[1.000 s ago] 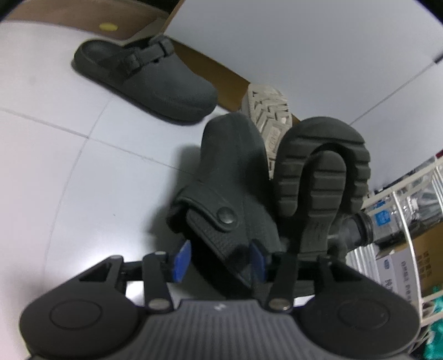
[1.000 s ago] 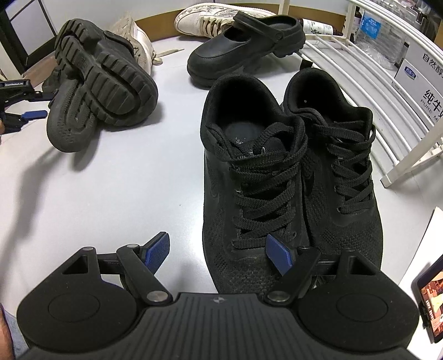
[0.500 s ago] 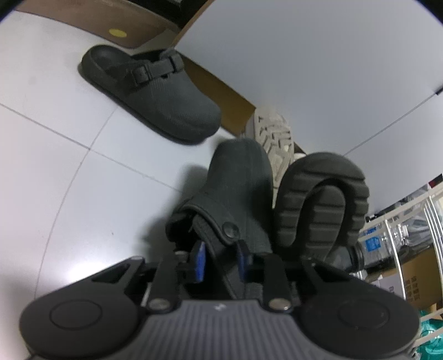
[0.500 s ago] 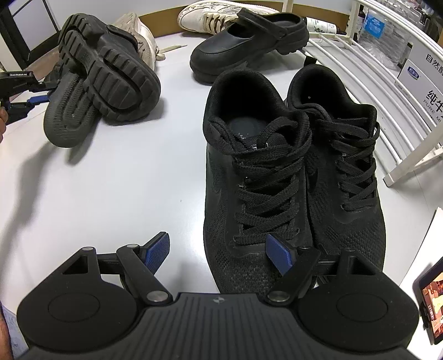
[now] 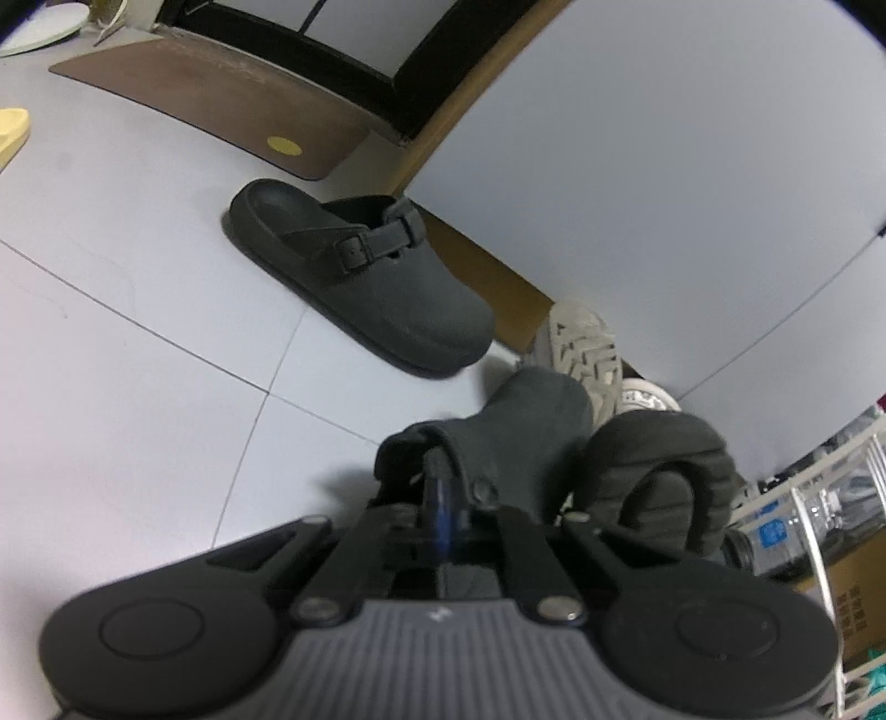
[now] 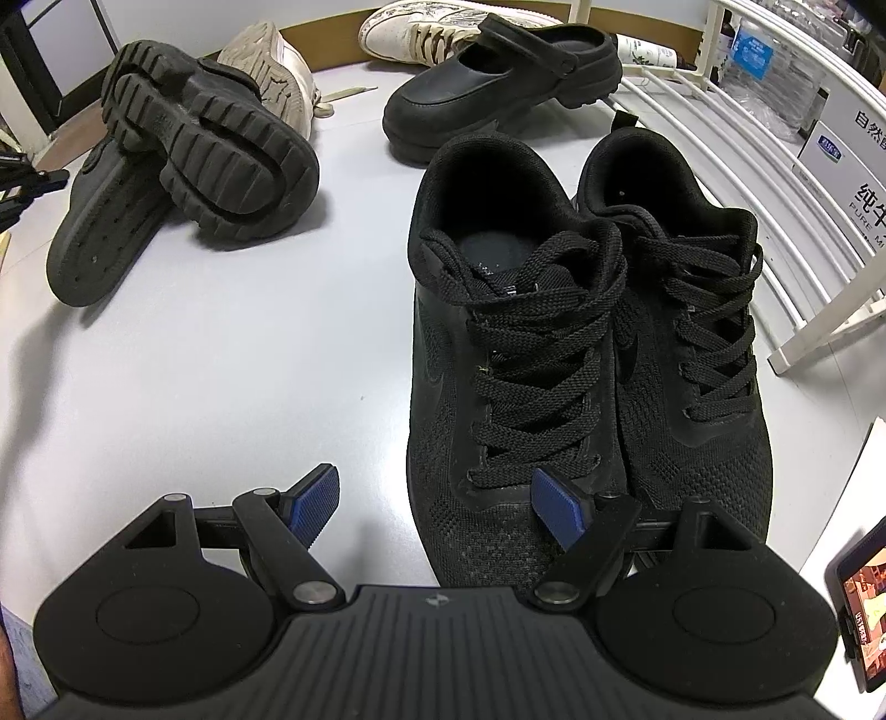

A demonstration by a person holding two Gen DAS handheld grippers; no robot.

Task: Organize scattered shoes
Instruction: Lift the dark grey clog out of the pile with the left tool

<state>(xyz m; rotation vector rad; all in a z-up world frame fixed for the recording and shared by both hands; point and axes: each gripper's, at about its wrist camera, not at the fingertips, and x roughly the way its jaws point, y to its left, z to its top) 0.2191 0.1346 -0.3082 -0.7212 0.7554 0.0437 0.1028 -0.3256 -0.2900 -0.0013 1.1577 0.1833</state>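
While my left gripper (image 5: 443, 512) pinches the heel strap of a grey clog (image 5: 531, 426), its blue pads having just come together on that strap, my right gripper (image 6: 434, 507) hovers with its jaws well apart over the toe of a black sneaker (image 6: 498, 354). Nothing sits between the right pads; the left one (image 6: 313, 504) hangs over bare floor, the right one over the sneaker's mesh toe.

From the left wrist, the clog lies on its side on the pale tiled floor (image 5: 138, 387), toe pointing away from me. Leaning against it on the right is a chunky black shoe (image 5: 659, 476) turned sole-out (its heavy tread faces the camera). Just behind both, a beige sneaker (image 5: 587, 349) lies with its sole showing. Well apart, near the wall's wooden skirting, the matching clog (image 5: 360, 282) stands upright, buckle strap on top. A brown mat (image 5: 221, 99) with a yellow dot lies beyond it.

From the right wrist, the sneaker and its mate (image 6: 692, 332) stand side by side, touching, laced, toes toward me. A white rack (image 6: 747, 183) runs along their right. Beyond them a black slingback shoe (image 6: 498, 88) stands upright, with a white sneaker (image 6: 421, 27) behind it. At upper left the held clog and the tread-out shoe rest together, the beige sneaker just behind them. A phone (image 6: 864, 603) shows at the lower right edge.
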